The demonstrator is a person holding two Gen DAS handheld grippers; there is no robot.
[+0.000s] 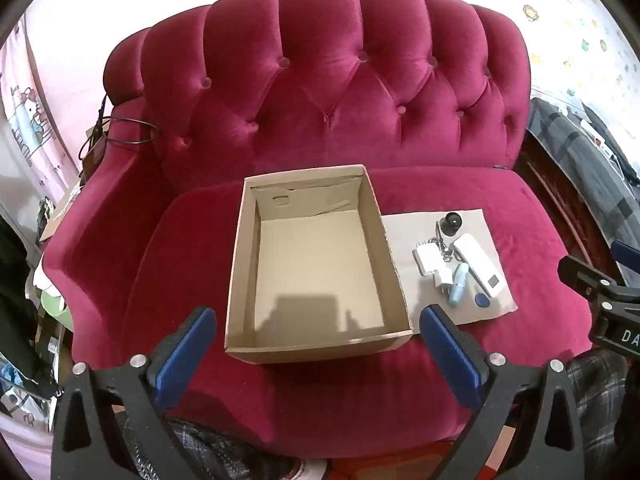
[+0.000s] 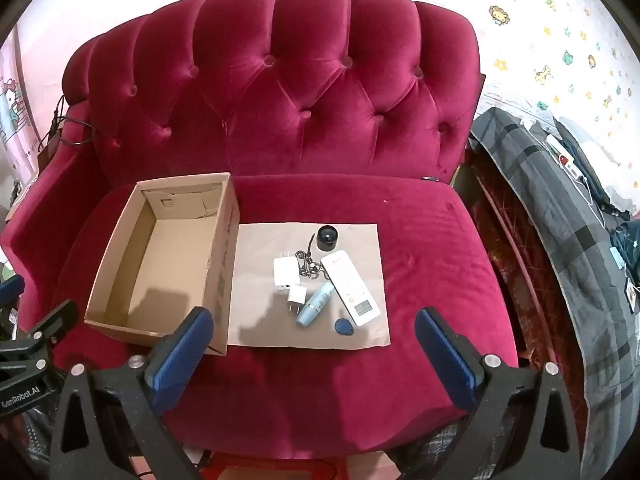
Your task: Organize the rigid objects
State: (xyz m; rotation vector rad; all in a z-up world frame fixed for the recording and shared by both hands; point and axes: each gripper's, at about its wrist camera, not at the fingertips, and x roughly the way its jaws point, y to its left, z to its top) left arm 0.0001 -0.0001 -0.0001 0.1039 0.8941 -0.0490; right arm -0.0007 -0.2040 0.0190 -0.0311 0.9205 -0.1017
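Observation:
An empty open cardboard box (image 1: 248, 248) (image 2: 108, 264) sits on the red sofa seat. To its right a flat cardboard sheet (image 2: 360, 332) (image 1: 404, 224) carries small items: a white remote (image 2: 351, 287) (image 1: 480, 266), a black round cap (image 2: 328, 237) (image 1: 452, 222), a white charger block (image 2: 286, 274), a small white plug (image 2: 296, 296), a light blue tube (image 2: 316, 304) (image 1: 458, 284), a keychain (image 2: 308, 266) and a blue tag (image 2: 344, 326) (image 1: 481, 300). My left gripper (image 1: 318, 354) is open before the box. My right gripper (image 2: 314, 354) is open before the sheet.
The tufted red velvet sofa (image 1: 328, 92) fills the view. A plaid grey blanket (image 2: 560, 216) with cables lies to the right. A cable (image 1: 120, 136) hangs over the left armrest. Clutter sits at the left edge.

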